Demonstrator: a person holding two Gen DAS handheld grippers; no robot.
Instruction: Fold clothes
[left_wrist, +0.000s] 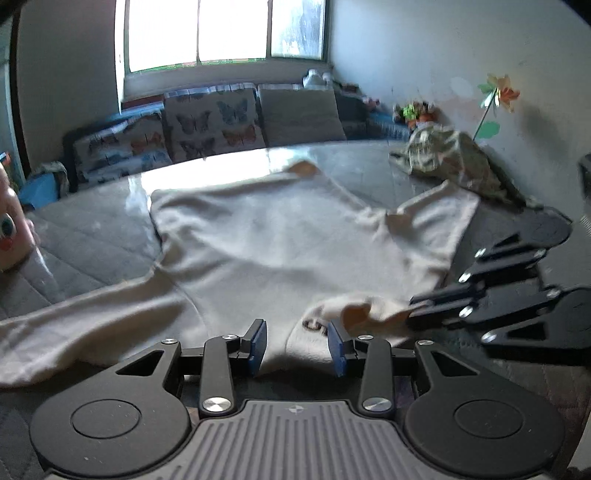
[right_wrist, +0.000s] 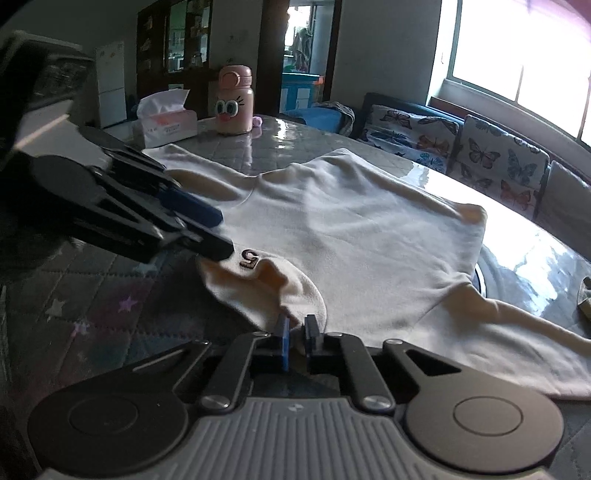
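Note:
A cream long-sleeved top (left_wrist: 280, 240) lies spread on the grey quilted table (left_wrist: 85, 243), also in the right wrist view (right_wrist: 354, 229). Its collar (right_wrist: 266, 284), with a small dark mark (right_wrist: 249, 257), faces me at the near edge. My left gripper (left_wrist: 297, 345) is open, its blue pads either side of the collar edge; it also shows in the right wrist view (right_wrist: 218, 232). My right gripper (right_wrist: 296, 332) is shut on the collar edge, and in the left wrist view (left_wrist: 412, 314) it pinches that cloth at the right.
A camouflage garment (left_wrist: 450, 158) lies at the table's far right by the wall. A pink bottle (right_wrist: 234, 101) and a tissue box (right_wrist: 168, 118) stand at the table's far end. A sofa with butterfly cushions (left_wrist: 207, 122) runs behind the table.

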